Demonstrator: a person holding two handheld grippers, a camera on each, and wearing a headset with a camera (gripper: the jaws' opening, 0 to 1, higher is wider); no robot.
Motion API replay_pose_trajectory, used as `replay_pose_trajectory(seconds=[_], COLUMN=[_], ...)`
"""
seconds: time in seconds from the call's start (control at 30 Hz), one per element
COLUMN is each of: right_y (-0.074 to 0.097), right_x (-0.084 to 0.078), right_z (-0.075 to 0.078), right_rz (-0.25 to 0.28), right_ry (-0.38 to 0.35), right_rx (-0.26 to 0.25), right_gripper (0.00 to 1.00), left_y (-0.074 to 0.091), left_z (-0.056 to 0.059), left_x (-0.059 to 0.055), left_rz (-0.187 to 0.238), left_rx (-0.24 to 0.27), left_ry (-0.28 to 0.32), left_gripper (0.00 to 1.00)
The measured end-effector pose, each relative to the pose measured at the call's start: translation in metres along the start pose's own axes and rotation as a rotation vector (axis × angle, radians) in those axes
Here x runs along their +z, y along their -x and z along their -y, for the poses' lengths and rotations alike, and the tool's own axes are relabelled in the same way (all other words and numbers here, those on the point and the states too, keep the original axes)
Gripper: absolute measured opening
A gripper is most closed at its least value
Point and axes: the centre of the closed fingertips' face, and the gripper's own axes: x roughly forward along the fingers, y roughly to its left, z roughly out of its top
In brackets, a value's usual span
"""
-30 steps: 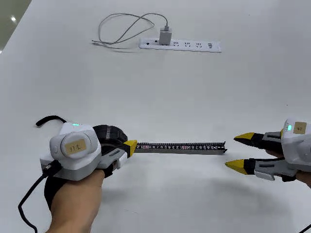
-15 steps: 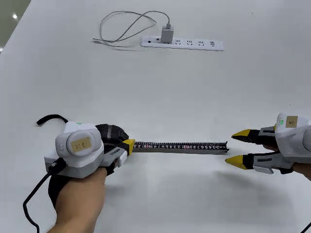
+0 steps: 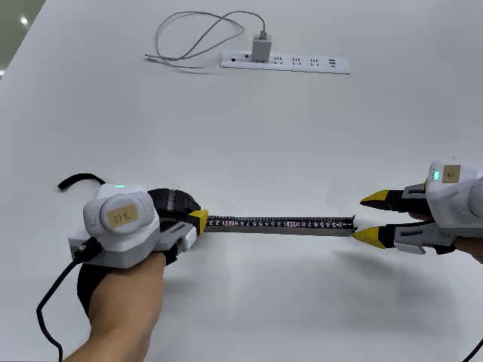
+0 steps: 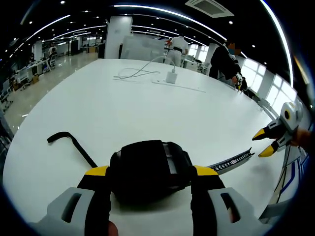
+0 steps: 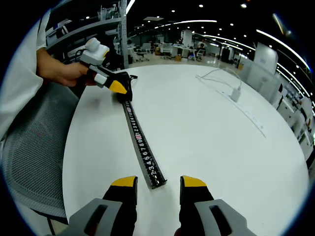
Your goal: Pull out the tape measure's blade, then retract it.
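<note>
right gripper brought up to the blade's free end

since a second ago the right gripper has been carried in toward the tape measure case, and the gap once left between its yellow tips and the blade has been closed. case and blade have been kept in place on the white workbench.

the case is clamped by the left gripper, its jaws drawn narrow around the black body. the same hold is seen in the left gripper view, where the case sits between the two yellow-tipped jaws.

the blade is drawn out of the case and laid flat on the bench, running straight away from it. its free end, the point farthest from the case, is bracketed by the right gripper's jaws, which are spread wide and closed on nothing. in the right gripper view the free end is seen in the gap, nearer one jaw than the other; whether it is touched cannot be told.

the blade's long axis is lined up with the direction in which the right jaws point, so the end is met head-on. the right gripper is by far the nearer to that end. a pinch there is judged to be the coming move. a power strip lies well beyond the case.
</note>
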Motion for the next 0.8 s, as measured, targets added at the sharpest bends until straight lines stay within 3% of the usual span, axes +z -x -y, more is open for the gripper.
replay_pose_trajectory(seconds=[0.27,0.8], right_y=[-0.004,-0.011], right_x=[-0.001,-0.005], right_z=[0.001,0.0], right_rz=[-0.015,-0.069], right_ry=[0.017,0.061], right_rx=[0.015,0.059], right_gripper=[0.3,0.28], left_y=[0.001,0.002], left_z=[-0.001,0.001], left_x=[0.001,0.001], left_rz=[0.004,-0.001], left_rx=[-0.014,-0.023], left_ry=[0.034,0.027], left_gripper=[0.62,0.61])
